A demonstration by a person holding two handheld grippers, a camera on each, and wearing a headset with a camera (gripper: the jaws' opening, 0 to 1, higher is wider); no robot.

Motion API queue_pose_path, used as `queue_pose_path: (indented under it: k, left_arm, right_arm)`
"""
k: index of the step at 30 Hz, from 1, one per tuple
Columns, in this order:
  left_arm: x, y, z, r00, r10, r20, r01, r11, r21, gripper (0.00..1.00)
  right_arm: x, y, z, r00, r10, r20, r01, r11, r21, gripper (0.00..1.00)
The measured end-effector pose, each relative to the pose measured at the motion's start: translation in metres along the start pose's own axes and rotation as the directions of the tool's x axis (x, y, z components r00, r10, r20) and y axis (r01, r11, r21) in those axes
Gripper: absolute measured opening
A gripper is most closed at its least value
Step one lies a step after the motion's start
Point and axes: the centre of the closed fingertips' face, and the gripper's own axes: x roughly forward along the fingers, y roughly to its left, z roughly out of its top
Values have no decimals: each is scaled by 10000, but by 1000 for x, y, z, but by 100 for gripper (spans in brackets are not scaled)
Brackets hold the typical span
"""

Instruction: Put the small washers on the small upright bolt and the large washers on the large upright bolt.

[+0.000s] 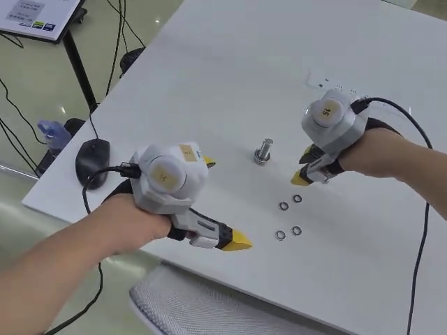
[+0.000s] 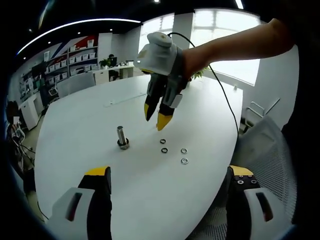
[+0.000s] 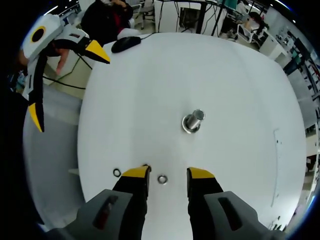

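Left gripper (image 1: pixel 223 202) spread wide, right gripper (image 1: pixel 303 169) parted

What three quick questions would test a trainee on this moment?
1. How many small silver ring washers lie loose on the white table?
2. True or false: the right gripper is shut on a washer.
3. Which lies nearest the right gripper's jaws? A) the upright steel bolt B) a loose washer C) the left gripper

Key: 1. Four. 2. False: its jaws are open, and a washer on the table shows between them. 3. B.
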Motion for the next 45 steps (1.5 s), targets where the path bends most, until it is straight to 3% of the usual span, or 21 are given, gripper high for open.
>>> queue_pose_path:
  k: [15, 27, 36, 45]
  left_arm:
    - [3, -2, -3, 9998, -109, -175, 108, 9999, -10, 99]
    - [4, -5, -4, 9996, -139, -257, 136, 9998, -126, 98]
    - [4, -4, -6, 9995, -71, -315, 64, 9997, -227, 96]
    - [2, -1, -8, 9995, -23, -319, 12, 9994, -342, 94]
  right_arm:
    - [13, 10, -19, 9999, 167, -46, -166, 9997, 157, 31]
    - [39, 12, -42, 9996, 135, -248, -127, 9995, 302, 30]
    - [49, 9, -46, 9998, -112, -158, 117, 9994, 317, 29]
    - [53, 9, -42, 9998, -11, -192, 15, 9997, 252, 26]
